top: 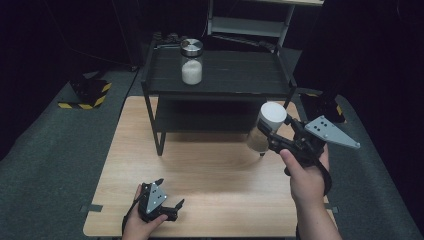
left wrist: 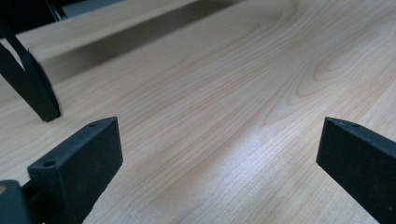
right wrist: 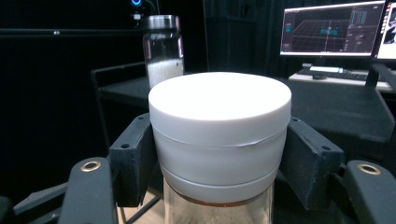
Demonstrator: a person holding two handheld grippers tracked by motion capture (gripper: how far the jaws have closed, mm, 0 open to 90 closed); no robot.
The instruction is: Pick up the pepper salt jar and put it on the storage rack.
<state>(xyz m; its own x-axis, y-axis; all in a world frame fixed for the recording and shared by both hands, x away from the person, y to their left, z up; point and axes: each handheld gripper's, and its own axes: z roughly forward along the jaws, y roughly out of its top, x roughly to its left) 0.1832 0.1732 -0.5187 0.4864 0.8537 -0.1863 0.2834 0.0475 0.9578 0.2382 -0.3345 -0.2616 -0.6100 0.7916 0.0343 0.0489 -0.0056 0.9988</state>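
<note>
You have two jars in play. The first, a white-lidded jar (top: 267, 126) with pale contents, is in your right tongs (top: 270, 137) — the jaws are closed against the lid's sides, one on each flank, as the right gripper view shows (right wrist: 219, 135). You hold it off the bench (top: 210, 170), tilted, just in front of the right end of the black shelf rack (top: 220, 75). The second, a glass jar with a metal lid (top: 191, 61), stands upright on the rack's top shelf toward its left side, about half full of white grains; in the right gripper view it appears behind the held jar (right wrist: 163, 46).

Your left tongs (top: 171, 195) rest low near the bench's front left edge, jaws spread wide and gripping nothing — the left gripper view shows bare wood grain (left wrist: 210, 107) between the two black jaws, with one rack leg (left wrist: 30, 84) standing on the bench at the upper left.

Two monitors (right wrist: 329, 30) glow behind the rack in the right gripper view.
</note>
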